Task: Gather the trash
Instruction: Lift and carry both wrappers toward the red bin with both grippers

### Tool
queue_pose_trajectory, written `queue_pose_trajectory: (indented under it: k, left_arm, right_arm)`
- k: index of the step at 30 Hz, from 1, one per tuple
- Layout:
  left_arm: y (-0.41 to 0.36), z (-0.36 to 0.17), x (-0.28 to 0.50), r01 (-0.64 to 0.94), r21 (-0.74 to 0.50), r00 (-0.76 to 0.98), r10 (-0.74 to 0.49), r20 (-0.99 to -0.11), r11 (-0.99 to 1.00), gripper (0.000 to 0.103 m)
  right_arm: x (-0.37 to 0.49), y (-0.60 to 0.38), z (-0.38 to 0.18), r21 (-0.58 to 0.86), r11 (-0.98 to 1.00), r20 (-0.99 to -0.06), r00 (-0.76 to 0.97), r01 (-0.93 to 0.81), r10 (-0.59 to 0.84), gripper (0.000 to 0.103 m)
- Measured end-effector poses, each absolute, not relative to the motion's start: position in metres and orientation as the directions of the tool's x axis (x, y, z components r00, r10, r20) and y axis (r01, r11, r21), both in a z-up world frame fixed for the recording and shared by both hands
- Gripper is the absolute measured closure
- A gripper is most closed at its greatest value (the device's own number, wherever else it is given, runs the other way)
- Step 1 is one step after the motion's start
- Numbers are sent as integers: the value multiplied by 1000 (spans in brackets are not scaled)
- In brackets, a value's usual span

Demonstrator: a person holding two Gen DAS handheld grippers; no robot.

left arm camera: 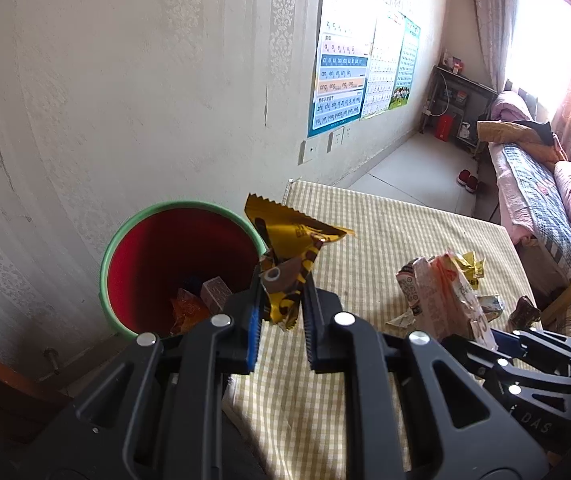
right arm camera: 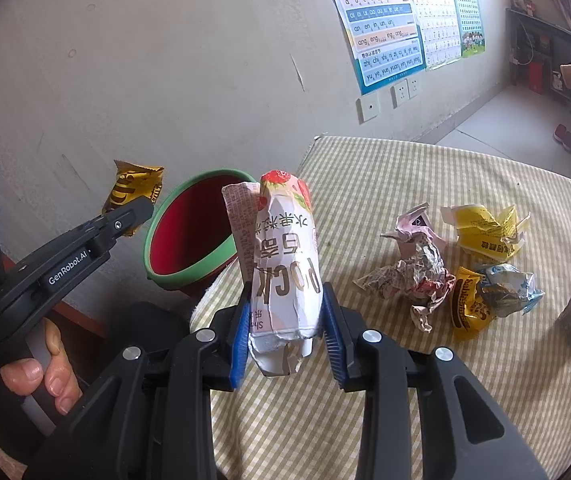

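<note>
Jaws of the left gripper [left arm camera: 281, 304] are pinching a gold wrapper [left arm camera: 293, 248] beside the bin [left arm camera: 183, 268] for dropping; right gripper [right arm camera: 285, 320] is clamping a pouch [right arm camera: 285, 264] (more trash [right arm camera: 481, 276] lying on the desk [right arm camera: 445, 392]).

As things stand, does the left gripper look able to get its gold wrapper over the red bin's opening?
Probably yes. The left gripper, shut on the gold wrapper, sits just beside the red bin, whose open mouth has nothing over it. The right gripper with its white packet stands off to the side.
</note>
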State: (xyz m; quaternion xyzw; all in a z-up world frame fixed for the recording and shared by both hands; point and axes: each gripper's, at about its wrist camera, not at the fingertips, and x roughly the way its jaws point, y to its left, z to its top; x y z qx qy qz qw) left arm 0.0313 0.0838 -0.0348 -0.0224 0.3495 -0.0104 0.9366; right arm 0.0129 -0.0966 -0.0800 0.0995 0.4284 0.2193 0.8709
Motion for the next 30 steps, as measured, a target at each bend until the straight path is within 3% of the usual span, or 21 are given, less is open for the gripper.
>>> queue_pose_trajectory:
  k: [30]
  left_arm:
    - [114, -46, 43, -82, -36, 736, 36, -676, 996, 86]
  right_arm:
    - [36, -69, -92, 336, 881, -733, 494, -333, 467, 70]
